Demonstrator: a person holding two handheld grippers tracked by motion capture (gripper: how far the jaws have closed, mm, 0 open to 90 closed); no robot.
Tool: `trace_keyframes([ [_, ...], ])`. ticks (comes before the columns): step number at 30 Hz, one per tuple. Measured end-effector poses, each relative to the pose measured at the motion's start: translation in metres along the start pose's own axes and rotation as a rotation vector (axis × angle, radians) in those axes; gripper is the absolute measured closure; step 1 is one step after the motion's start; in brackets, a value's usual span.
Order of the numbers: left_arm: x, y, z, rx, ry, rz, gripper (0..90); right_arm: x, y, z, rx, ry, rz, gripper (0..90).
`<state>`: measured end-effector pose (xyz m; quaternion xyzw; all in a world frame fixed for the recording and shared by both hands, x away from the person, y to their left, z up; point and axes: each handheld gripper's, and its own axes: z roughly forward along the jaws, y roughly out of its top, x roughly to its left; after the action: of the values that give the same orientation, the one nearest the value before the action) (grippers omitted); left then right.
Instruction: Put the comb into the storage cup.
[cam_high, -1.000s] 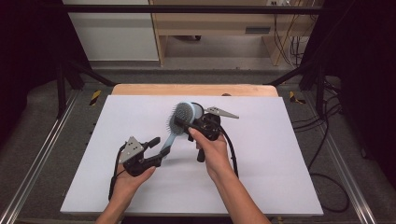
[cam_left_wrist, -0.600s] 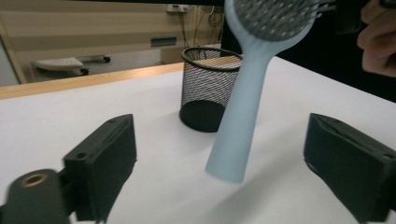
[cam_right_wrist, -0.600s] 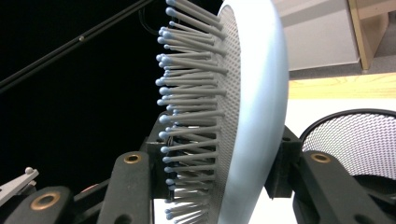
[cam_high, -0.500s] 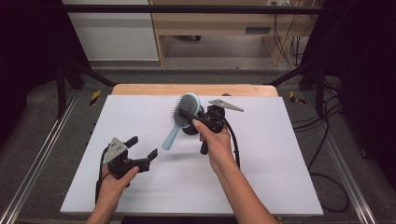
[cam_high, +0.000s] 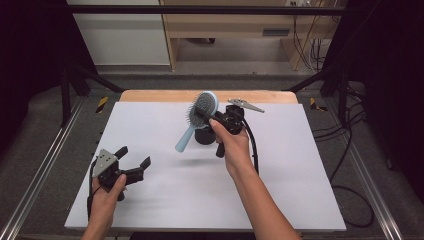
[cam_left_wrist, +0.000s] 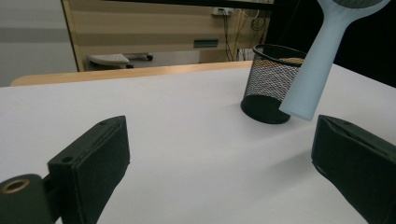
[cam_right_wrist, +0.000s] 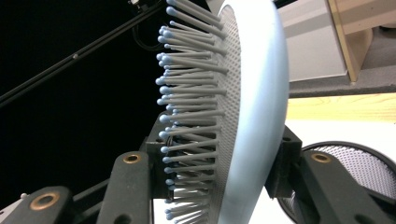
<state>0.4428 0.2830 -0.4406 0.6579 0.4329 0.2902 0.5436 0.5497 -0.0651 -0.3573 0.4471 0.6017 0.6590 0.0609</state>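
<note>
Held above the white worktop's (cam_high: 300, 190) far middle over a black mesh cup (cam_left_wrist: 271, 84), the light, stiff pale-blue plastic hairbrush (cam_high: 197, 117) seemed best gripped across its rigid head, where the right gripper (cam_high: 207, 119) pinched it, while the left gripper (cam_high: 134, 162), jaws just spread, held nothing.

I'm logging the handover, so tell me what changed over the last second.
The left gripper let go of the hairbrush handle, its jaws having just opened with nothing between them, and drew back toward the table's near left. The right gripper lifted the brush slightly. Unchanged: the right gripper stays clamped on the brush head, above the black mesh cup.
</note>
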Motion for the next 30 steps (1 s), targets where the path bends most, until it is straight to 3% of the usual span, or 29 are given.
trace_keyframes([
  [8,0.004,-0.001,0.000,-0.002,0.017,-0.008,4.7,-0.003,0.012,0.003,-0.019,-0.011,0.006,54.3],
  [14,0.006,0.000,-0.003,-0.038,0.006,-0.012,4.6,-0.005,0.020,0.005,-0.030,-0.019,0.007,54.3],
  [30,0.002,-0.002,0.001,-0.019,-0.006,0.002,4.6,-0.005,0.034,0.007,-0.051,-0.032,0.011,54.1],
])
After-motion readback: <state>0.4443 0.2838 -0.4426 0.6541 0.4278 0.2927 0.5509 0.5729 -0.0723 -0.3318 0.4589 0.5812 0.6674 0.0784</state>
